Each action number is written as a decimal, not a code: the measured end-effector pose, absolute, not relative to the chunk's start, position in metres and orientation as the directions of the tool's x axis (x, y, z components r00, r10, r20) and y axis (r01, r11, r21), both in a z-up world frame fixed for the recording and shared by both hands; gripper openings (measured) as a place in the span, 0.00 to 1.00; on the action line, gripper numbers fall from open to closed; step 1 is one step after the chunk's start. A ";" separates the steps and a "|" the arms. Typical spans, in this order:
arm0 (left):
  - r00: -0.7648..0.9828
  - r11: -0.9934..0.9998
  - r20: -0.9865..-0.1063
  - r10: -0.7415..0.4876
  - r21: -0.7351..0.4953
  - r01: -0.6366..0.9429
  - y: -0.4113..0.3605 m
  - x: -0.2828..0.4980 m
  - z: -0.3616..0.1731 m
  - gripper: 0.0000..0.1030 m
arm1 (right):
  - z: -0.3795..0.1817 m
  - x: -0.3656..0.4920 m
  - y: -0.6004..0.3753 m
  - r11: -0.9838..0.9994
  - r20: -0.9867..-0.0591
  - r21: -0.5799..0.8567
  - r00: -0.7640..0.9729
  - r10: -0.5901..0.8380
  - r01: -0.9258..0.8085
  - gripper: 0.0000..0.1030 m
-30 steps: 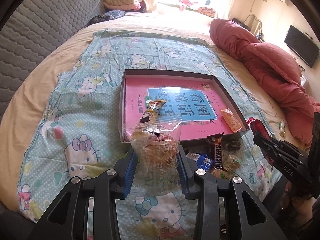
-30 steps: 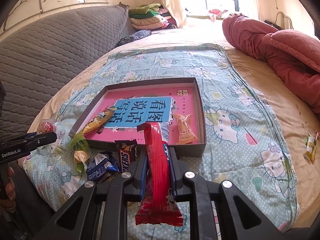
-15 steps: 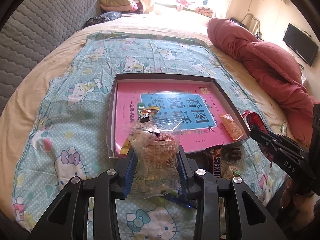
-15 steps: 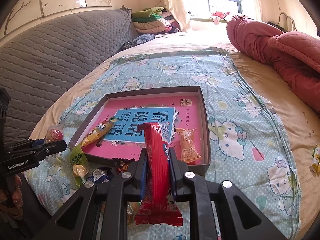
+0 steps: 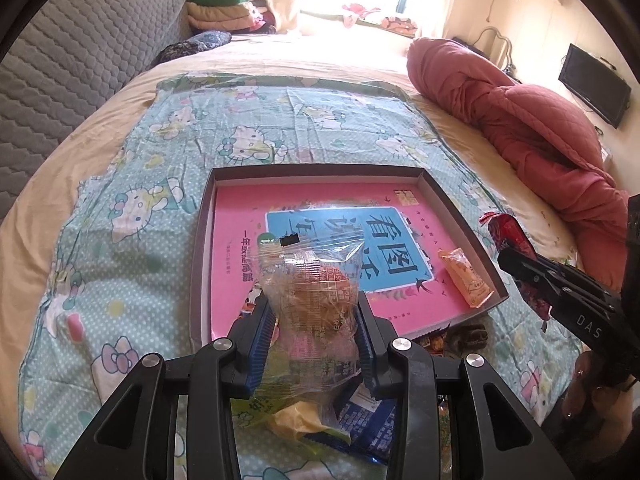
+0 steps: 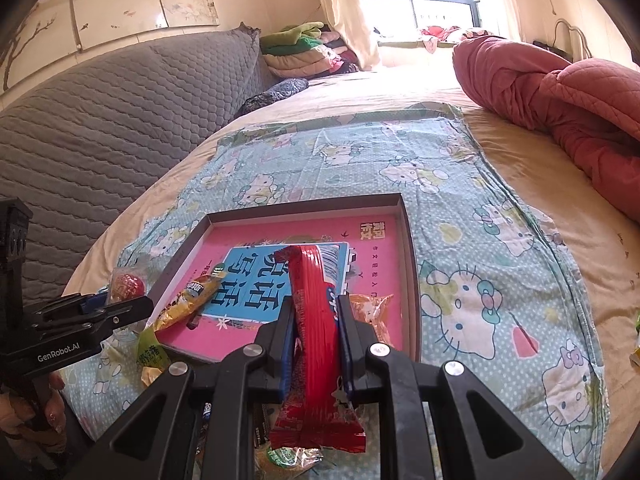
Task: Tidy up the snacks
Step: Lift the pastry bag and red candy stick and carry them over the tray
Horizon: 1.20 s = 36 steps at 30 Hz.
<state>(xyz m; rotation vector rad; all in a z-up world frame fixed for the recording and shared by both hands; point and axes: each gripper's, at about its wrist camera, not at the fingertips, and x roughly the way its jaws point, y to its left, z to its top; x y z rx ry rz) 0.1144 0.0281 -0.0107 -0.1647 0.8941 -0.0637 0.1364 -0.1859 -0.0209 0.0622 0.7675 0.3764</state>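
The left gripper (image 5: pixel 316 328) is clamped on a clear pastry bag (image 5: pixel 312 280), which hides the shallow box (image 5: pixel 202 240)'s near edge. The right gripper (image 6: pixel 314 336) pinches a red snack stick (image 6: pixel 310 304) over the box's pink book (image 6: pixel 372 256). At seven o'clock, loose snacks (image 6: pixel 150 354) sit half-hidden behind the fingers.

clear snack bag (image 5: pixel 316 304): upright, pinched at tray's near edge | red wrapper (image 6: pixel 316 316): upright, pinched | tray (image 5: pixel 456 216): pink-lined, holds orange packet (image 5: pixel 464 278), yellow bar (image 6: pixel 192 294)
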 end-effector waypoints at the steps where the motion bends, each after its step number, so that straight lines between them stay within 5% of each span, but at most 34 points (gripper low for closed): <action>1: 0.626 0.986 -0.770 -0.120 -0.166 -0.015 0.028 0.117 -0.011 0.38 | -0.021 0.137 -0.186 0.930 -0.666 0.192 0.655 0.357 -0.312 0.19; 36: 0.495 0.975 -0.841 -0.219 -0.211 0.073 0.007 0.170 -0.067 0.38 | -0.045 0.179 -0.161 0.897 -0.704 0.216 0.576 0.417 -0.385 0.19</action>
